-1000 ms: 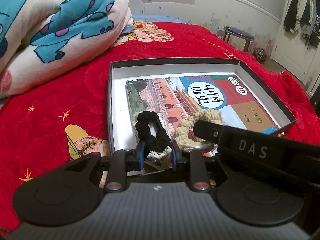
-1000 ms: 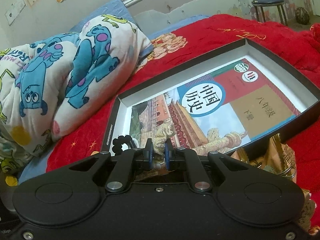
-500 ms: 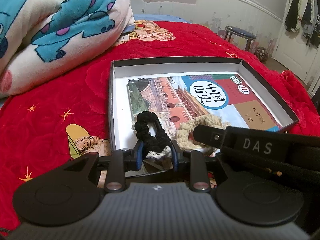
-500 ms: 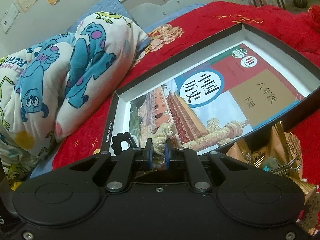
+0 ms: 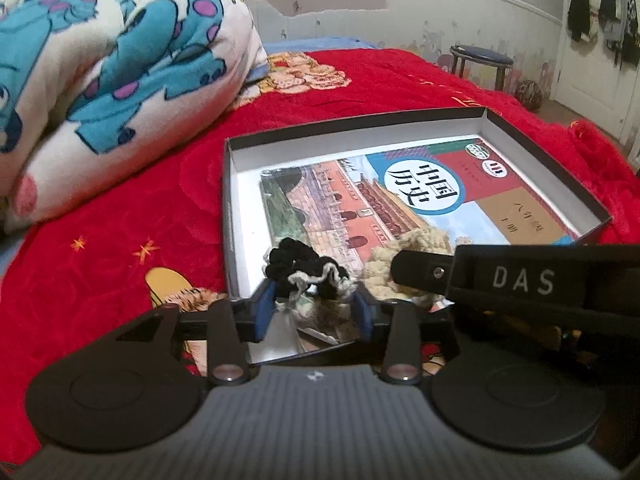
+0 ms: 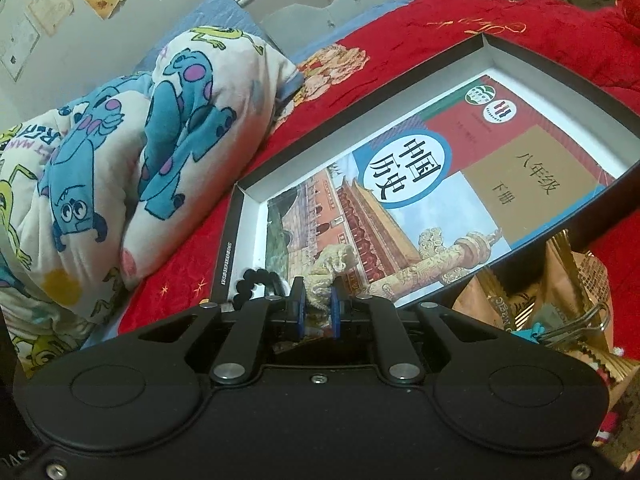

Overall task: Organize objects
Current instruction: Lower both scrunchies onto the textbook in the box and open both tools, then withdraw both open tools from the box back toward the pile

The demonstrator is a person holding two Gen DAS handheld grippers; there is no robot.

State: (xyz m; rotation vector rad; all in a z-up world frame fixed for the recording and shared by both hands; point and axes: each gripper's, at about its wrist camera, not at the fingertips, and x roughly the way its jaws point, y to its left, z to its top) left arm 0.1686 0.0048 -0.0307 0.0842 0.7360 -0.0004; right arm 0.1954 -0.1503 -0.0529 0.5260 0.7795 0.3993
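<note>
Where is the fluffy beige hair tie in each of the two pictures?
Left wrist view: the beige hair tie lies low and right of centre on the book, partly behind the right gripper's black finger.
Right wrist view: it sits low in the middle, pinched in the right gripper.
Shared landmark: the book's round blue-rimmed title circle.

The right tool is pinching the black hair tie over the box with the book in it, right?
Not quite. The right tool is pinching the beige hair tie, not the black one. The right wrist view shows the beige one squeezed between its fingers. The black hair tie sits at the left tool. The rest is right: it is over the box with the book in it.
</note>
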